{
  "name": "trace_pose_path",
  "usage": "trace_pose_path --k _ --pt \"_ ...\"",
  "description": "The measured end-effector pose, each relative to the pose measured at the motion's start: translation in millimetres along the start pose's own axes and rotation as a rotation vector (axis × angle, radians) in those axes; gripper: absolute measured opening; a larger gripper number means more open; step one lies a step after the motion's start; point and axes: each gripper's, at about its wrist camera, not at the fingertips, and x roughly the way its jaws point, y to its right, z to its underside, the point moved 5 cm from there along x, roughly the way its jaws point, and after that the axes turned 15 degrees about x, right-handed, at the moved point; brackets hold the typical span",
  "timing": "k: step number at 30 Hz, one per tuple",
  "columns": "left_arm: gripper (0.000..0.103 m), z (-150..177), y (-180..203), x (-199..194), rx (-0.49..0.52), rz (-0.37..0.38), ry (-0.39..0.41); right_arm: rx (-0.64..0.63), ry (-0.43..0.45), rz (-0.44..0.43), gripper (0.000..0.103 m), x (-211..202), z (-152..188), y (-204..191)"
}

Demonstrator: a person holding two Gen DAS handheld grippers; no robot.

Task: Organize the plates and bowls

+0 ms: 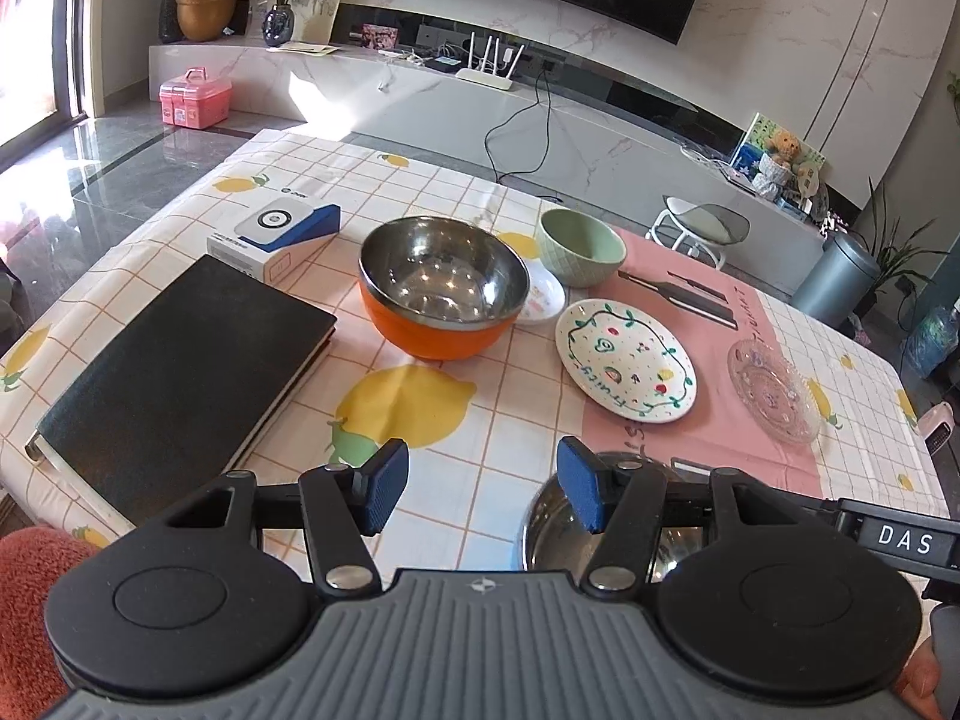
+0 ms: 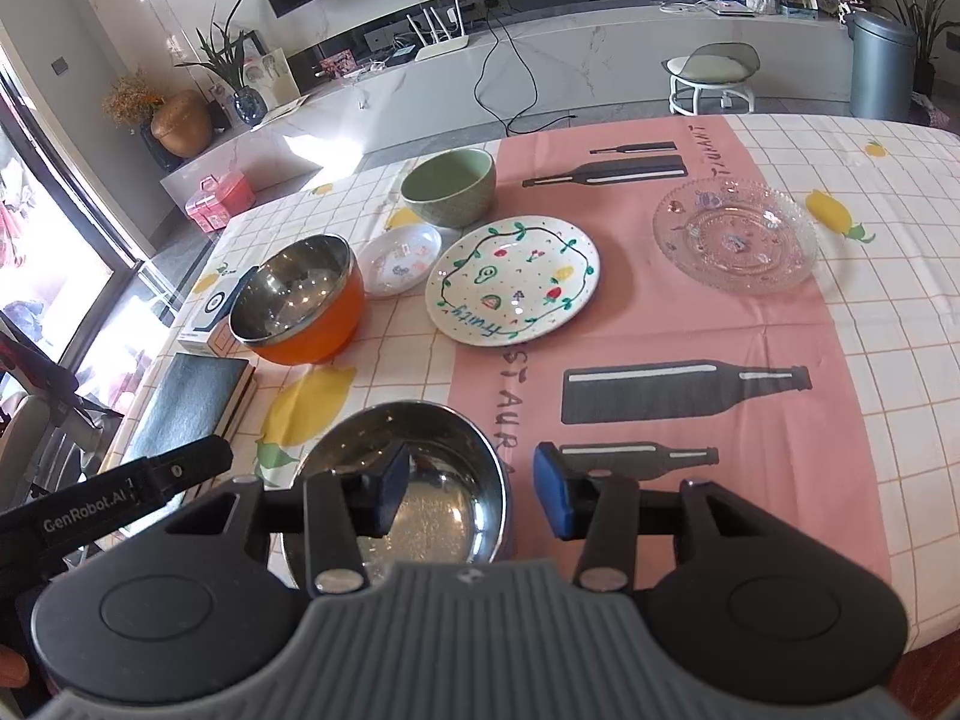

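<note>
An orange steel-lined bowl [image 1: 441, 288] [image 2: 297, 300] stands mid-table, with a green bowl [image 1: 579, 246] [image 2: 450, 186] behind it, a small white dish [image 1: 543, 300] [image 2: 401, 258] between them, a painted "Fruity" plate [image 1: 624, 360] [image 2: 513, 282] and a clear glass plate [image 1: 774, 390] [image 2: 735, 234] to the right. A plain steel bowl [image 2: 414, 480] [image 1: 558, 534] sits near the front edge. My left gripper [image 1: 483, 489] is open and empty, just left of that bowl. My right gripper [image 2: 474, 495] is open, its jaws straddling the steel bowl's right rim.
A black notebook [image 1: 180, 372] [image 2: 192, 402] and a white-and-blue box [image 1: 273, 234] [image 2: 216, 306] lie at the table's left. The table has a lemon-and-pink cloth [image 1: 480, 432] [image 2: 690, 336]. A TV cabinet, stool and bin stand beyond the far edge.
</note>
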Motion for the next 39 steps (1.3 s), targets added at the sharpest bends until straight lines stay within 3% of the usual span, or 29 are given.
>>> trace_pose_path --k 8,28,34,39 --pt "0.068 -30.0 -28.3 11.5 -0.047 -0.029 0.007 -0.051 -0.009 -0.003 0.058 19.0 -26.8 -38.0" --pt "0.067 -62.5 -100.7 103.0 -0.244 -0.120 -0.045 -0.038 -0.085 0.049 0.058 138.6 -72.6 -117.4" --pt "0.066 -68.4 -101.3 131.1 -0.243 -0.121 -0.071 -0.015 -0.127 0.070 0.058 174.1 -80.2 -125.9" --pt "0.055 -67.9 -98.6 146.0 -0.234 -0.108 -0.093 -0.007 -0.162 0.083 0.054 192.6 -78.8 -128.0"
